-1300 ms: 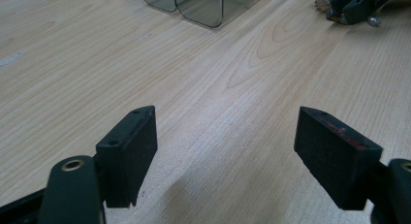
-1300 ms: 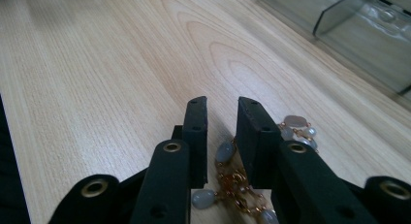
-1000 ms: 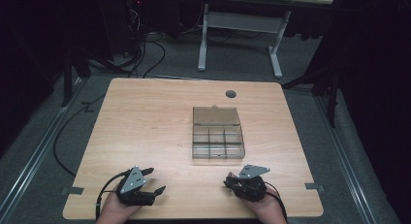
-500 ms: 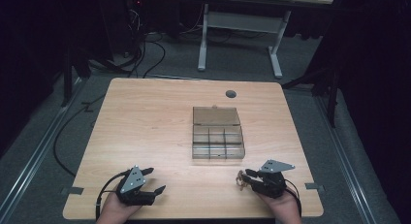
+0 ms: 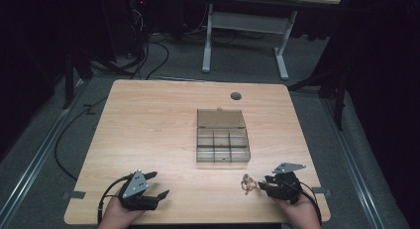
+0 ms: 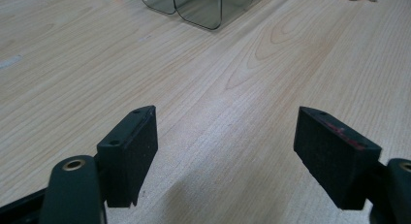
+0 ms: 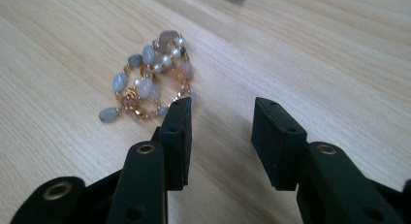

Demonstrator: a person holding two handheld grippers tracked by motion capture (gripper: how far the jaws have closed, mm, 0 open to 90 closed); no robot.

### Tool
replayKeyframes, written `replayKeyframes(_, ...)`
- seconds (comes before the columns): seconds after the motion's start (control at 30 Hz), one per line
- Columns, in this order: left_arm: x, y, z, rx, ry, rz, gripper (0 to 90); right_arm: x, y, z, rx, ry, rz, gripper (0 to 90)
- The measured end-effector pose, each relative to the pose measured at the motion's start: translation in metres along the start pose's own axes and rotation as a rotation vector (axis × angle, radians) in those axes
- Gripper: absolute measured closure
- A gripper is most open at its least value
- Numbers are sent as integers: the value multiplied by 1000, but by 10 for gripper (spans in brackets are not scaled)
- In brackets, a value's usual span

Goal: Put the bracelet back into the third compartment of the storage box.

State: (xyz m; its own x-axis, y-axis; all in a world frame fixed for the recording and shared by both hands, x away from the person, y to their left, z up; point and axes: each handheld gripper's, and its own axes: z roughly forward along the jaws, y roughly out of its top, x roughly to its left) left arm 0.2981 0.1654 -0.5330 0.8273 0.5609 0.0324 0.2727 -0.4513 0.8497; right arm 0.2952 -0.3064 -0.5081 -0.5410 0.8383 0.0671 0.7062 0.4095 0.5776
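A beaded bracelet (image 7: 148, 78) of grey, white and gold beads lies heaped on the wooden table (image 5: 148, 125); from above the bracelet (image 5: 247, 183) sits near the front right. My right gripper (image 7: 220, 127) is open just right of it, its left finger (image 7: 178, 132) beside the beads, nothing between the jaws. In the high view the right gripper (image 5: 262, 184) points left at the beads. A clear compartment box (image 5: 221, 135) with its lid open stands mid-table. My left gripper (image 5: 157, 185) rests at the front left, wide open and holding nothing; in its own view the left gripper (image 6: 225, 151) faces the box (image 6: 203, 8).
A round cable hole (image 5: 236, 96) sits near the table's far edge. Another desk's legs (image 5: 282, 50) and cables (image 5: 148, 50) lie on the floor beyond. Bare wood surrounds the box on all sides.
My right gripper has moved right and turned left, and the bracelet now lies on the table beside its tips. The left gripper has stayed put.
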Motion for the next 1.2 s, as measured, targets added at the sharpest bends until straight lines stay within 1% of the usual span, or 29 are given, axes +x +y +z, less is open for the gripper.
replayKeyframes(0.1, 0, 0, 0, 1, 0, 3, 244, 1, 3, -2, 46, -15, -2, 586)
replayKeyframes(0.13, 0, 0, 0, 1, 0, 3, 244, 1, 3, -2, 46, -15, -2, 586)
replayKeyframes(0.17, 0, 0, 0, 2, 0, 4, 244, 0, 5, -2, 73, -21, 3, 579)
replayKeyframes(0.2, 0, 0, 0, 0, 2, 4, 244, 1, 7, -3, 89, -27, 9, 575)
replayKeyframes(0.3, -1, 0, 0, -1, 5, 6, 245, 1, 11, -3, 127, -38, 9, 555)
replayKeyframes(0.43, -1, 0, -1, -2, 7, 8, 245, 1, 15, -3, 173, -52, 6, 550)
replayKeyframes(0.6, -1, 0, 0, -5, 6, 6, 245, 0, 21, -2, 231, -53, 9, 529)
replayKeyframes(0.7, -1, 0, -1, -5, 6, 6, 245, 1, 25, 0, 272, -55, 0, 506)
replayKeyframes(0.77, -1, 0, -1, -6, 6, 6, 245, 2, 27, 0, 286, -49, -6, 500)
replayKeyframes(0.9, -1, 0, -1, -5, 5, 7, 245, 5, 33, 1, 337, -53, -24, 480)
replayKeyframes(1.03, -1, 0, -1, -7, 4, 8, 245, 7, 40, 0, 373, -54, -45, 466)
replayKeyframes(1.2, -1, 0, -1, -7, 3, 10, 245, 8, 49, 2, 415, -36, -34, 441)
